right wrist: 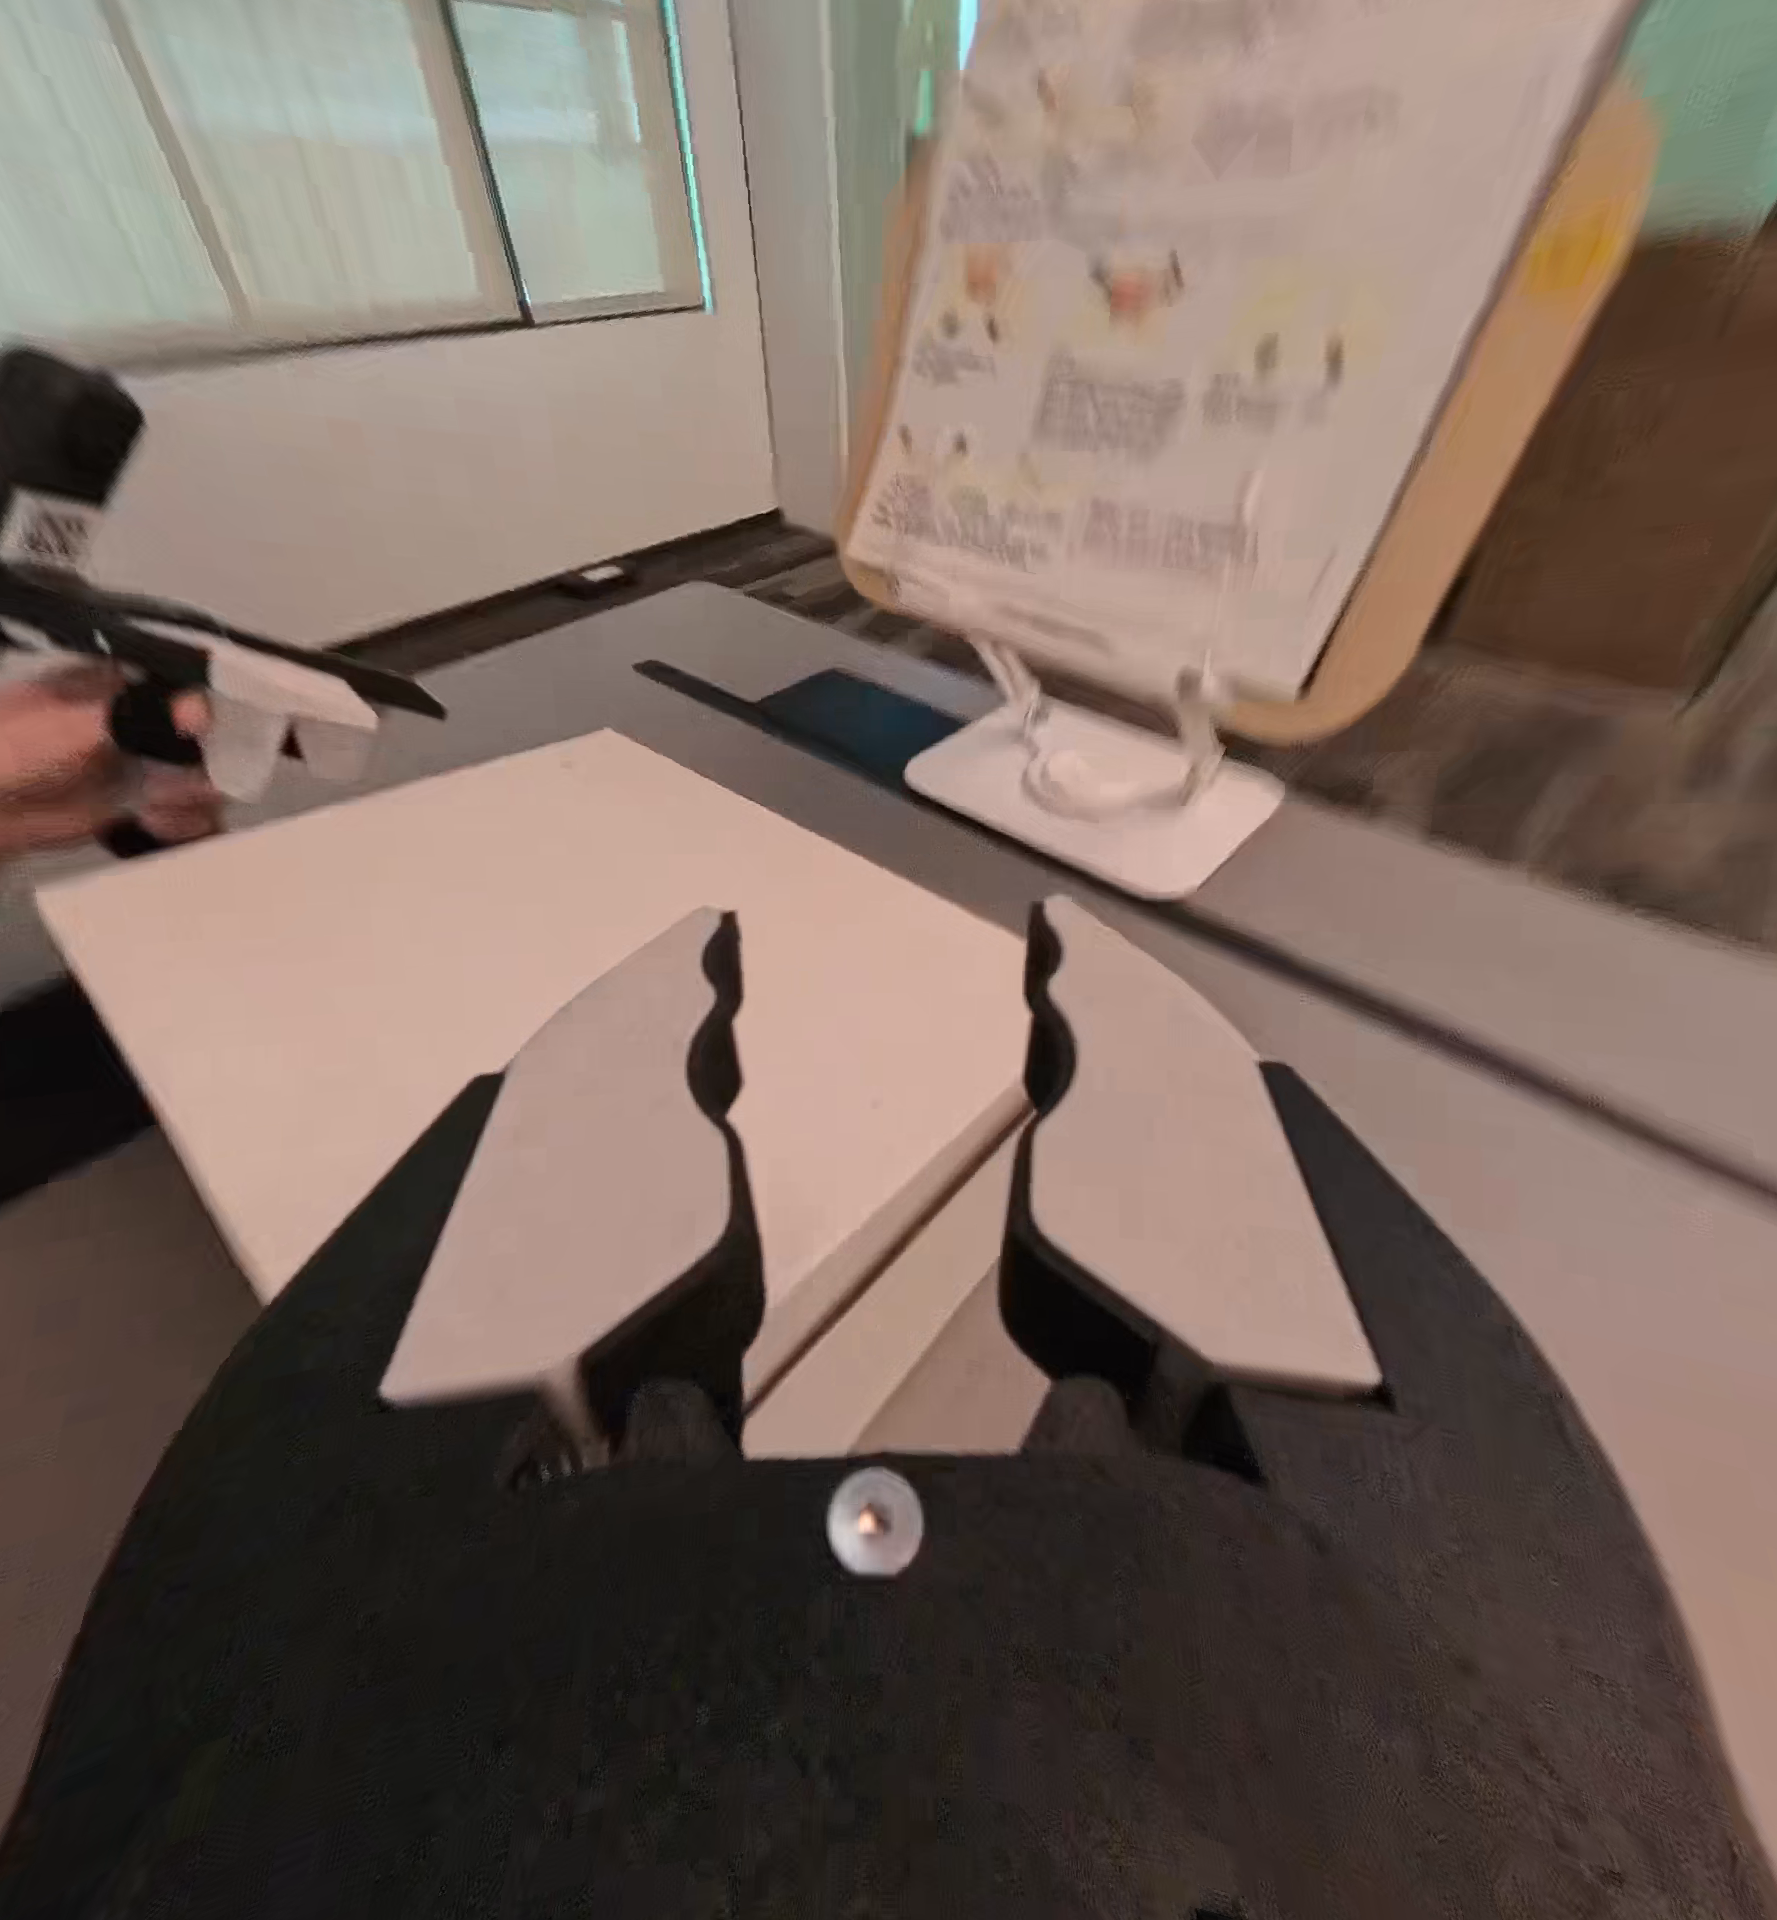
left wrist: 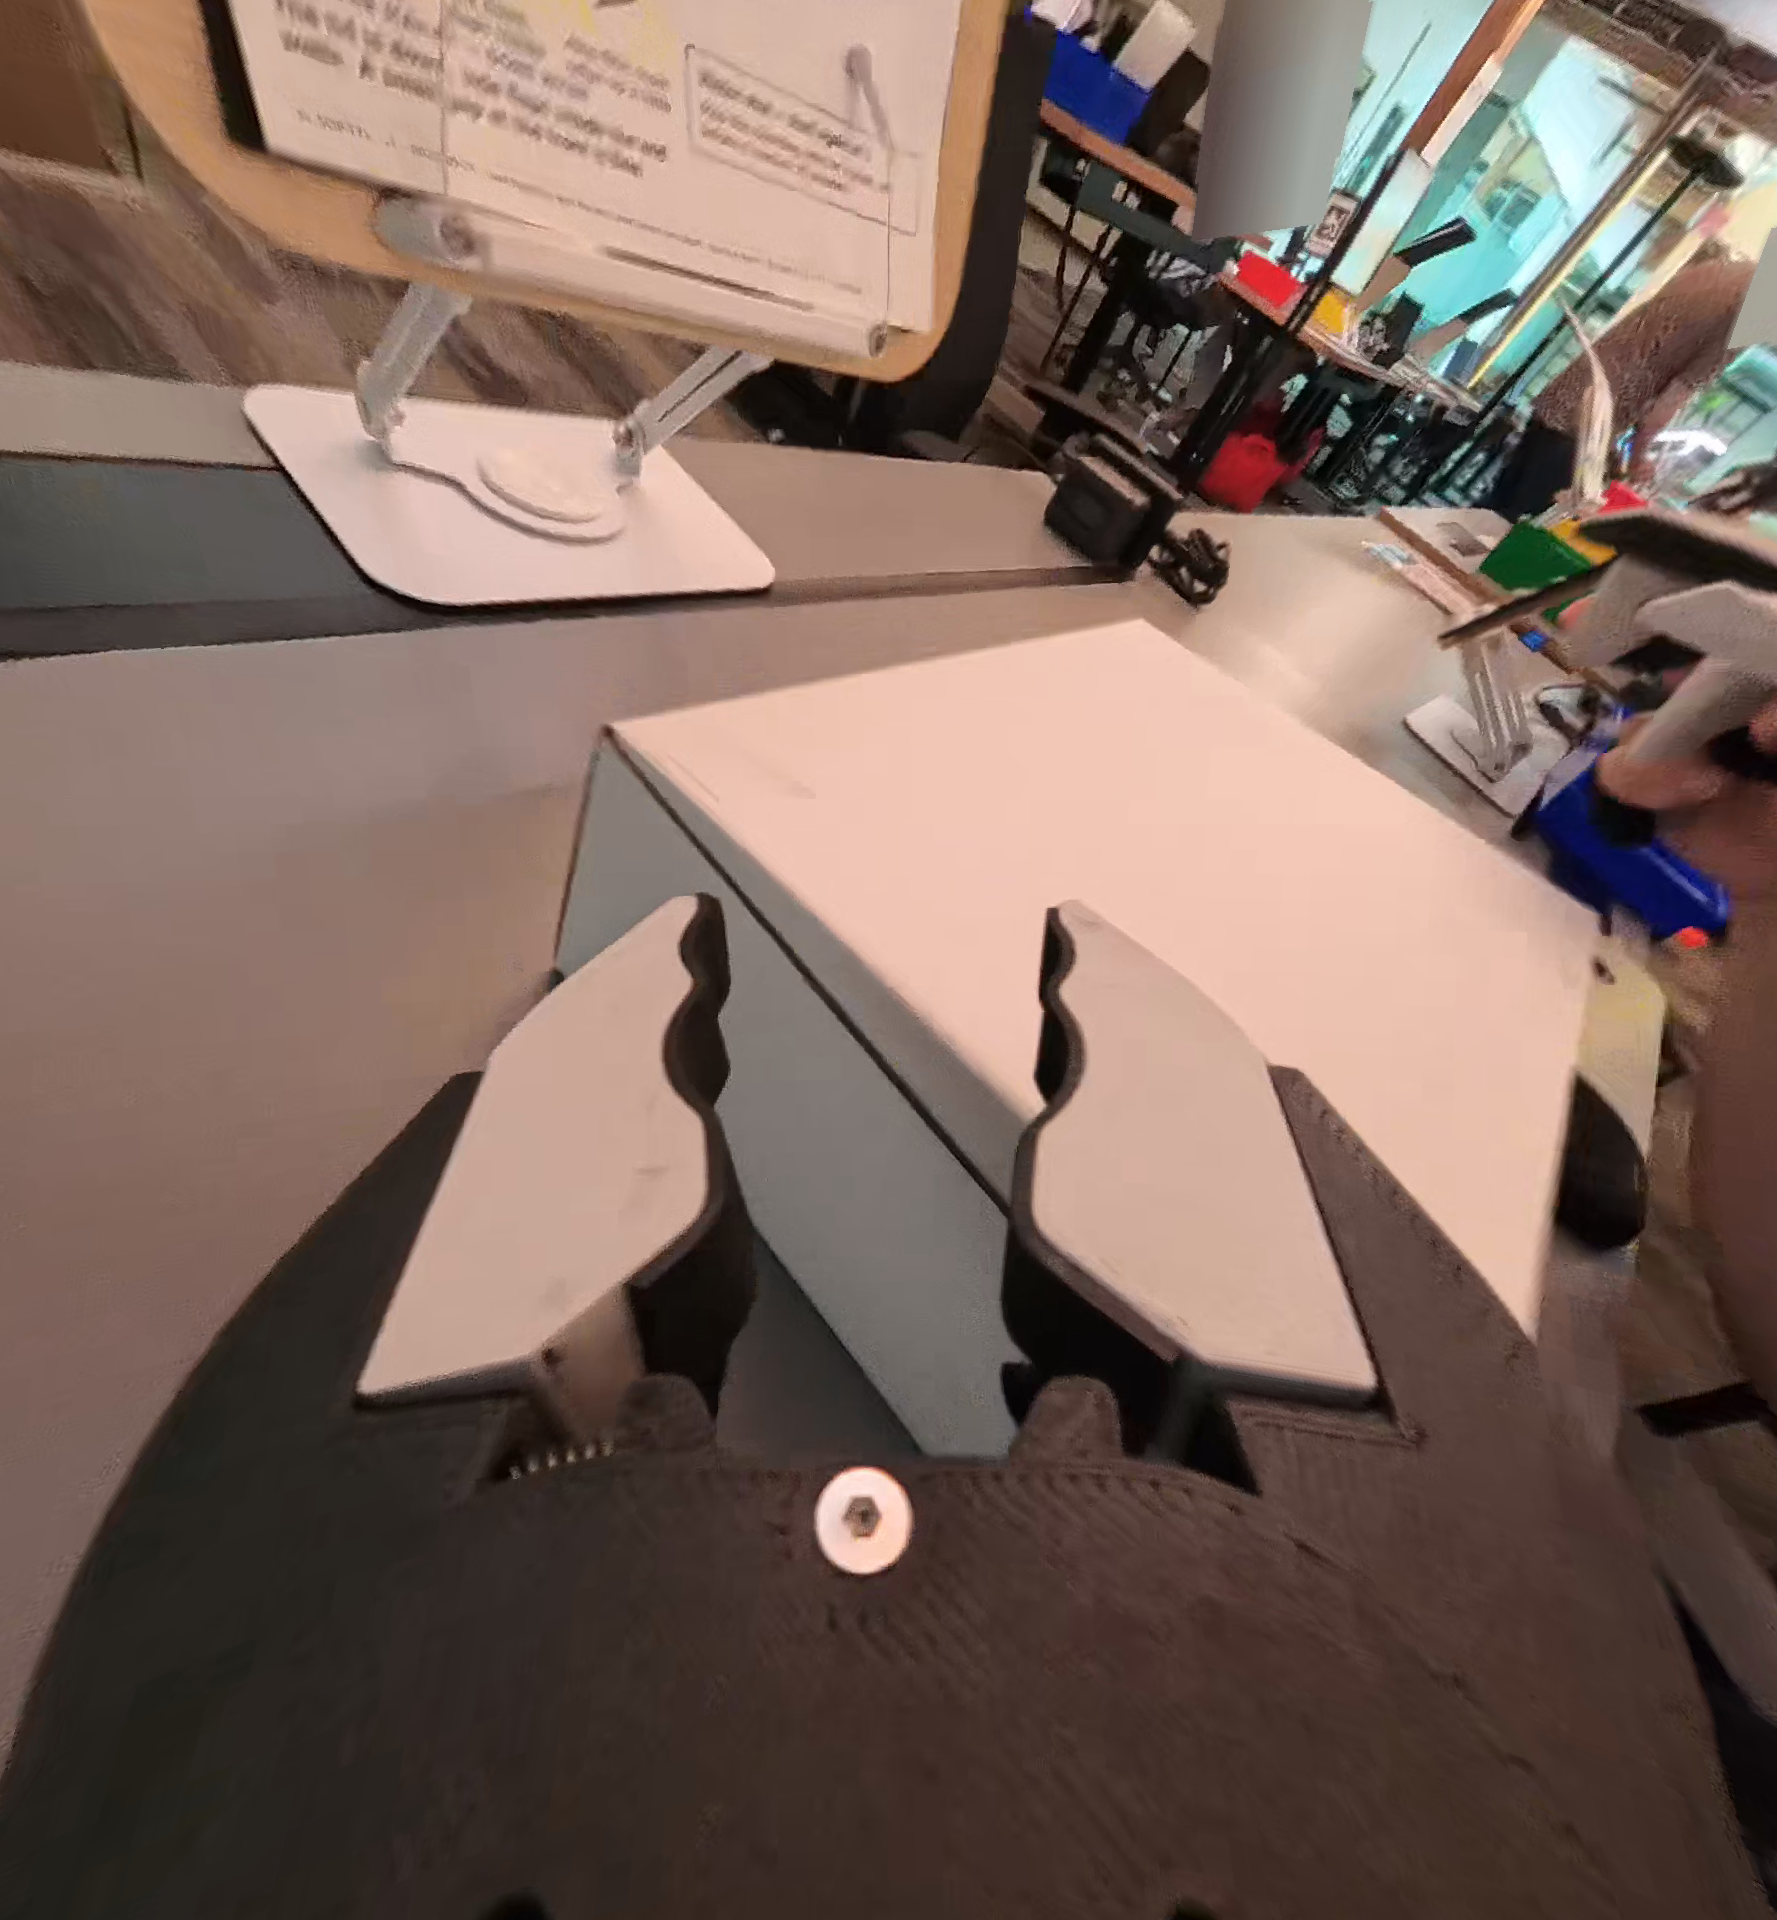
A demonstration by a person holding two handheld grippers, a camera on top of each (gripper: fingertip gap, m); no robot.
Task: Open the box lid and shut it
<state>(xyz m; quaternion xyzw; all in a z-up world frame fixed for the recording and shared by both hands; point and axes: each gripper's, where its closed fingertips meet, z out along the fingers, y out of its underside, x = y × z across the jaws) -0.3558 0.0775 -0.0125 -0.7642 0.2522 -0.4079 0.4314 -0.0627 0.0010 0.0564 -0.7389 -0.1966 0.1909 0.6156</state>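
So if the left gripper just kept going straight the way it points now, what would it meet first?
Probably the white box. The open left gripper points at its near top edge, where the closed lid meets the side wall. How far off is unclear.

1. Box (left wrist: 1123,883): white card, smooth matt lid, no shine; side wall reads greyer.
2. Left gripper (left wrist: 879,940): body looks like black printed plastic w/ fine ribbed layer lines, rough-ish; fingers (left wrist: 572,1132) have flat pale-grey matt tops, black wavy inner edges.
3. Right gripper (right wrist: 882,940): same black grainy plastic, matt; bright metal screw (right wrist: 873,1522) in its middle.
4. Table (left wrist: 188,831): grey top, smooth, dull sheen.
5. Stand (left wrist: 510,499): white base smooth, slight gloss; silver metal-looking arms; board edge looks like light wood; printed paper sheet (left wrist: 572,94) on it, matt.
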